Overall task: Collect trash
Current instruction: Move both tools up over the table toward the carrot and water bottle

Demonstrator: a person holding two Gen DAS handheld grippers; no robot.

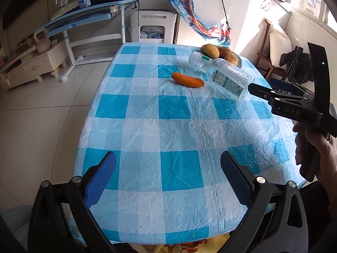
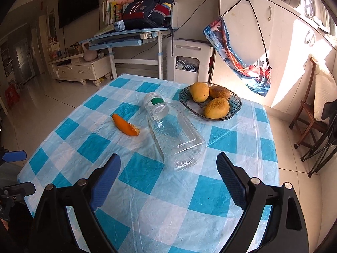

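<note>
An empty clear plastic bottle [image 2: 174,135] with a white cap lies on its side on the blue-checked tablecloth [image 2: 147,200]; it also shows in the left wrist view [image 1: 223,76]. An orange peel [image 2: 126,125] lies left of it and shows in the left wrist view [image 1: 187,80] too. My right gripper [image 2: 168,168] is open, its fingers just short of the bottle's base; it appears from the side in the left wrist view [image 1: 259,90]. My left gripper [image 1: 168,168] is open and empty over the near part of the table.
A dark glass bowl [image 2: 236,107] with three mangoes stands behind the bottle at the table's far right. A wooden chair [image 2: 307,113] and a folded black stand are on the right. A blue desk [image 2: 130,38] and a white appliance stand beyond the table.
</note>
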